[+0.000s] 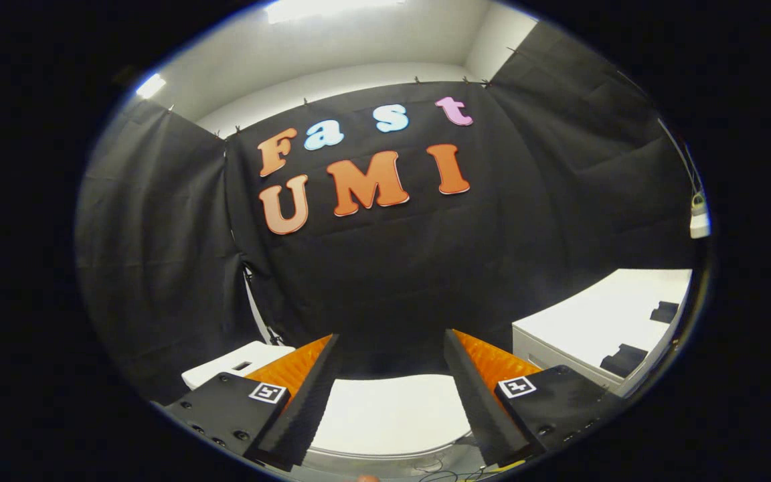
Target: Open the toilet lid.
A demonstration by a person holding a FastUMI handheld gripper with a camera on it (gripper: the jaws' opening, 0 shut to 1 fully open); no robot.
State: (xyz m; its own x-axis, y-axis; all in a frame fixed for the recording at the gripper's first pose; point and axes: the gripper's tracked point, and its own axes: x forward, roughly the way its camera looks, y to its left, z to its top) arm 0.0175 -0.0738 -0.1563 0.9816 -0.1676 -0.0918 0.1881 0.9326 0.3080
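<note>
Nearest, the gripper (391,355) has its fingers (305,402) released, spread wide with nothing between them but open air; neither finger touches anything. Seen through that gap and lying lower than the tips is the toilet lid (392,412), a smooth white surface that appears down flat, with a pale curved rim (385,456) showing at its near side. So the lid sits under and slightly ahead of the fingers, roughly centred between them, its long axis seeming to run away from them toward the far wall, though too little shows to be certain. The coming move likely turns on dropping to the near edge and catching it from beneath. Left of the fingers a small white box (238,365) rests; to the right stands a white cabinet (600,321). Farthest, the black cloth wall (385,268)
</note>
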